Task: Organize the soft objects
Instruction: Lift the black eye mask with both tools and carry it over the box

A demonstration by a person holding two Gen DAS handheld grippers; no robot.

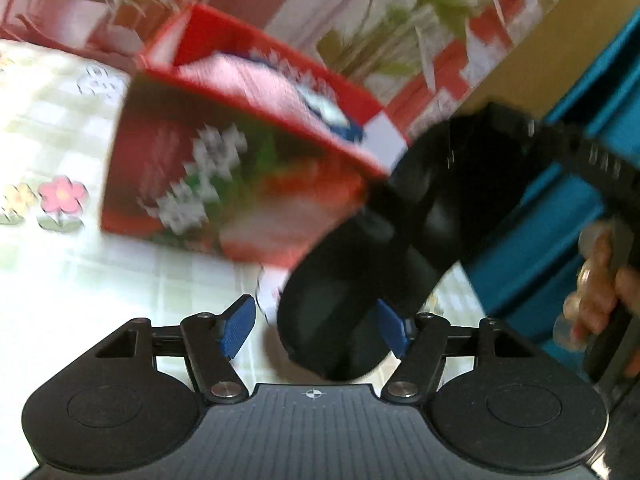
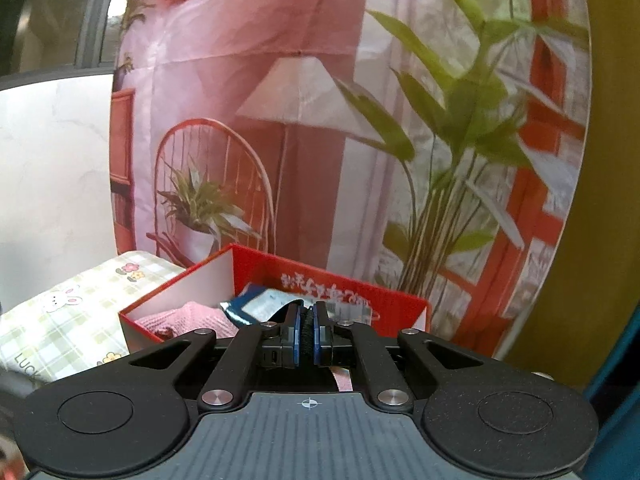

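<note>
A long black soft thing, perhaps a sock [image 1: 360,272], hangs blurred in front of the red box [image 1: 240,152]. Its lower end sits between the blue pads [image 1: 236,328] of my left gripper [image 1: 316,328], which is open; the left pad stands clear of it. In the right wrist view my right gripper [image 2: 307,332] is shut on black fabric [image 2: 307,330], above the red box [image 2: 340,292]. Inside the box lie a pink cloth [image 2: 192,316] and a blue-and-white pack [image 2: 256,304]. A hand [image 1: 596,304] grips the right gripper's handle.
The box stands on a checked tablecloth with flowers [image 1: 60,140] and a rabbit print [image 2: 64,300]. Close behind it hangs a printed backdrop of plants and a lamp [image 2: 320,120]. A teal surface [image 1: 560,240] is at the right.
</note>
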